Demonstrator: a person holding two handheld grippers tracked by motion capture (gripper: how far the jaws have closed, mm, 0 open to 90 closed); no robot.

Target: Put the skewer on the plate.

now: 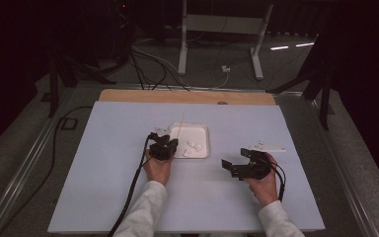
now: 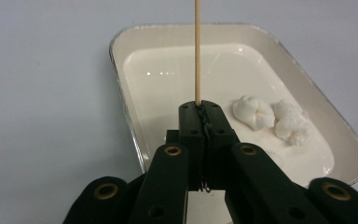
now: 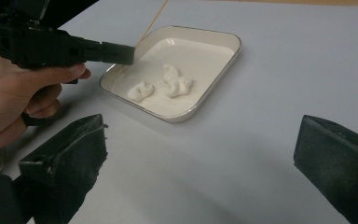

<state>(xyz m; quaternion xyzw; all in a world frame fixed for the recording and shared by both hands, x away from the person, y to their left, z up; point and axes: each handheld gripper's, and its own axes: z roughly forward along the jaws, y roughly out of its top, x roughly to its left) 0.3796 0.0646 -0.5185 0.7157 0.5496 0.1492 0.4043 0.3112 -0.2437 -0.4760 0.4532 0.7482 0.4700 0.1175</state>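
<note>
left claw (image 2: 200, 109) pinching skewer (image 2: 197, 51), over tray (image 2: 121, 60)

Your L gripper (image 1: 164, 148) sits at tray (image 1: 203, 129) left edge, skewer (image 2: 197, 51) over it; marshmallows (image 2: 271, 117) in tray; R gripper (image 1: 238, 168) right, nearer you.

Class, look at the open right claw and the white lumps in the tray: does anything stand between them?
Nothing visible does. In the right gripper view, bare table lies between the right claw and the tray holding the white lumps. The left claw, shut on a skewer, is off to one side.
</note>
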